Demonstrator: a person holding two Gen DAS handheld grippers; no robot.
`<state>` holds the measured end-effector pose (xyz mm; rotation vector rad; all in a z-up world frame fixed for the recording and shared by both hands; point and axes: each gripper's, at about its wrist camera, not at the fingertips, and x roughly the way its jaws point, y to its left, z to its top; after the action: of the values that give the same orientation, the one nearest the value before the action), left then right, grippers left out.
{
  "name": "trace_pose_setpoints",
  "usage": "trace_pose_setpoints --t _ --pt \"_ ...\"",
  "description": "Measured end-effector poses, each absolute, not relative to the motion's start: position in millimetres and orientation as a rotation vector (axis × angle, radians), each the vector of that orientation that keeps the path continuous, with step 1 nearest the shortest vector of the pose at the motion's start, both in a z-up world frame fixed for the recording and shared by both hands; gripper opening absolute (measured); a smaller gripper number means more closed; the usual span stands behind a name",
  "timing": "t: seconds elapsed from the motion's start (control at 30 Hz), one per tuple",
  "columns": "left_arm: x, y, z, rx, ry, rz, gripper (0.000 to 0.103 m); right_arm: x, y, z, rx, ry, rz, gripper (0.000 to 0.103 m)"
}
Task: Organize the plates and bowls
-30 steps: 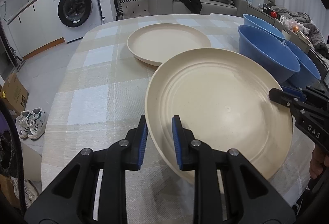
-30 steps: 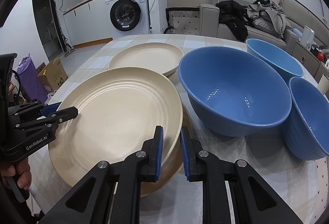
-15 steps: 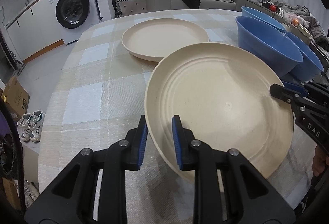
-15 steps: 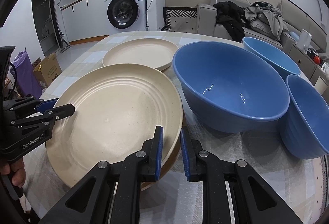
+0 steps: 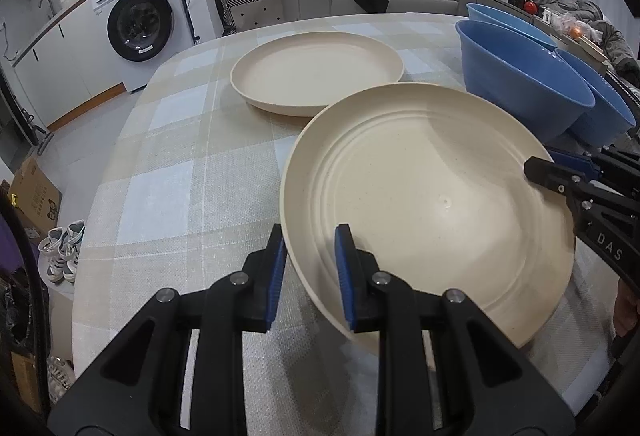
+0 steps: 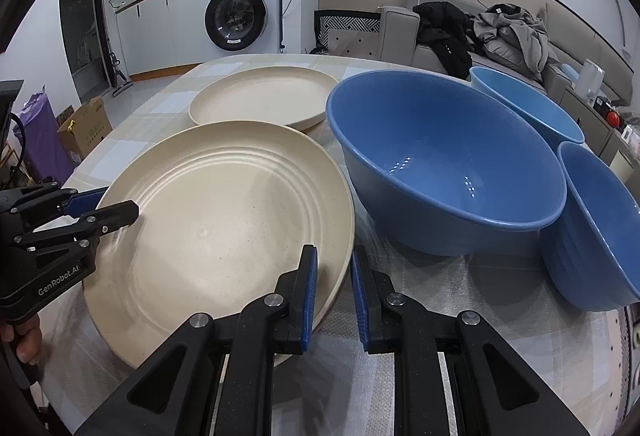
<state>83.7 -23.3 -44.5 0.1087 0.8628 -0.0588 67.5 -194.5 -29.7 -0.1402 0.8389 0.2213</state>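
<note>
Both wrist views look down close; they share the ridged plate (image 5: pixel 420 196), probably lifted.

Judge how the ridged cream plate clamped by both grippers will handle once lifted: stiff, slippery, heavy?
The ridged cream plate looks rigid: held only at opposite rim points by the left gripper and right gripper, it shows no sag. Its matte, speckled surface suggests light plastic or fibre, probably not fragile. The smooth sloping rim could slip in the narrow pads if tilted.
</note>
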Motion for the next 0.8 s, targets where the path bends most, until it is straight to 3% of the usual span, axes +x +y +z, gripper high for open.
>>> trace_pose_setpoints --t 0.37,0.5,0.6,0.7,0.8 --pt "83.5 -22.7 -45.0 0.076 0.877 -0.075 0.02 67.5 -202.6 -29.8 -0.107 0.848 0.232 0.018" --pt "83.2 -16.0 -40.6 0.046 0.889 -0.093 0.022 64.1 -203.4 -23.6 -0.104 0.835 0.252 0.032" --pt "80.4 -11.6 -32.4 0.01 0.879 -0.121 0.033 59.4 -202.6 -16.6 -0.1 0.818 0.262 0.046" --pt "74.6 -9.2 -20.2 -0.007 0.855 -0.131 0.053 53.1 -203.3 -8.6 -0.086 0.804 0.279 0.057" --pt "67.9 -6.7 -5.3 -0.016 0.822 -0.125 0.073 43.4 -202.4 1.4 -0.075 0.776 0.308 0.075"
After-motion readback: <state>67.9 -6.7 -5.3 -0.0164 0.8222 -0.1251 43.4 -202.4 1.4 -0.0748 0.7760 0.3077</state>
